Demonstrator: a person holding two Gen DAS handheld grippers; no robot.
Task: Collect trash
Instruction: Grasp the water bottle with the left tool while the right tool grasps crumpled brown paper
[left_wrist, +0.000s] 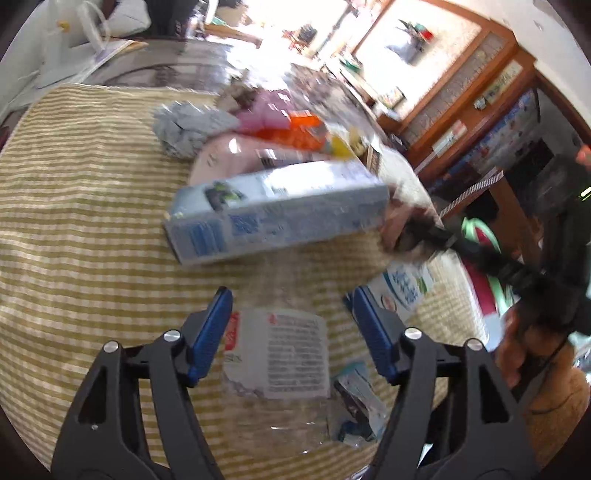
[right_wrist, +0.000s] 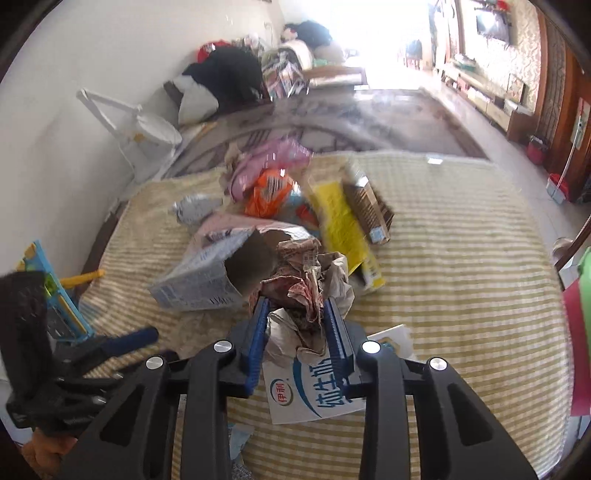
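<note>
Striped yellow cloth covers the bed where my trash pile sits, and my right hand-held gripper is pinching a crumpled paper wad that could slip out because it is loose and squishy. My left hand-held gripper is spread wide, with the clear plastic bottle lying between its fingers, not yet squeezed.

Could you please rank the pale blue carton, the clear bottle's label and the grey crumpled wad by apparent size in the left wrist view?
1. Pale blue carton, clearly largest.
2. Clear bottle's label, though it lies nearest the camera, between the left gripper's open jaws, so its true rank is unsure.
3. Grey crumpled wad, smallest and farthest.
</note>
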